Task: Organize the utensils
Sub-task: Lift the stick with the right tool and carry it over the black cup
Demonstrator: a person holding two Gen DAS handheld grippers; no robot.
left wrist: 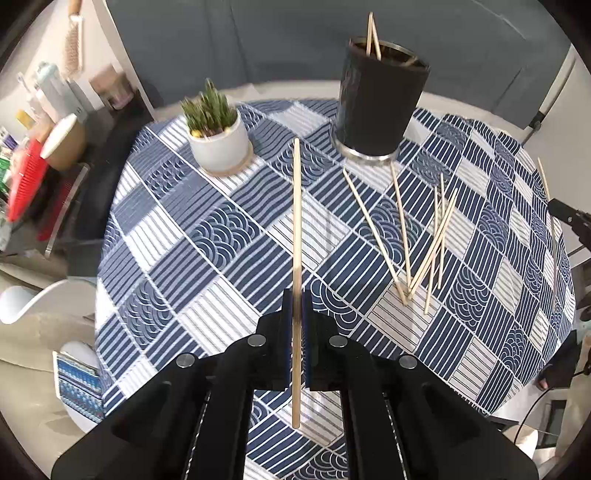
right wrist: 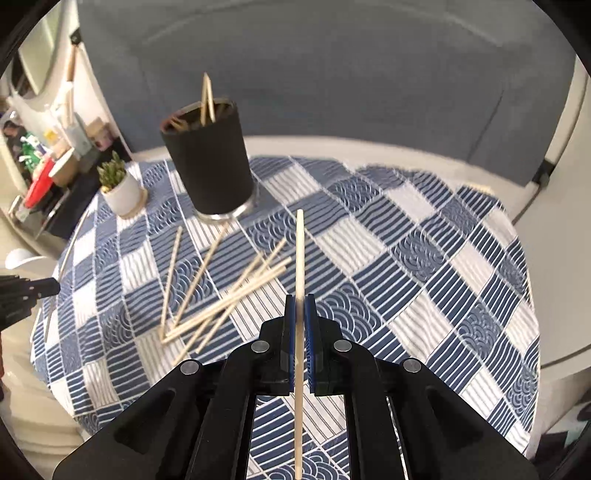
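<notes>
My left gripper [left wrist: 296, 295] is shut on a wooden chopstick [left wrist: 296, 221] that points toward the black utensil cup [left wrist: 380, 99]. My right gripper [right wrist: 300, 301] is shut on another wooden chopstick [right wrist: 300, 258]. The black cup [right wrist: 210, 166] stands on the far side of the round table and holds two chopsticks [left wrist: 372, 35]. Several loose chopsticks [left wrist: 417, 240] lie in a pile on the blue patterned tablecloth [left wrist: 207, 229], right of my left gripper and left of my right gripper [right wrist: 221, 295]. Both grippers are held above the table, short of the cup.
A small green plant in a white pot [left wrist: 218, 133] stands left of the cup; it also shows in the right wrist view [right wrist: 122, 192]. A cluttered shelf [left wrist: 40, 147] stands past the table's left edge. A grey sofa [right wrist: 332, 81] lies behind. A white chair [left wrist: 33, 299] is at the left.
</notes>
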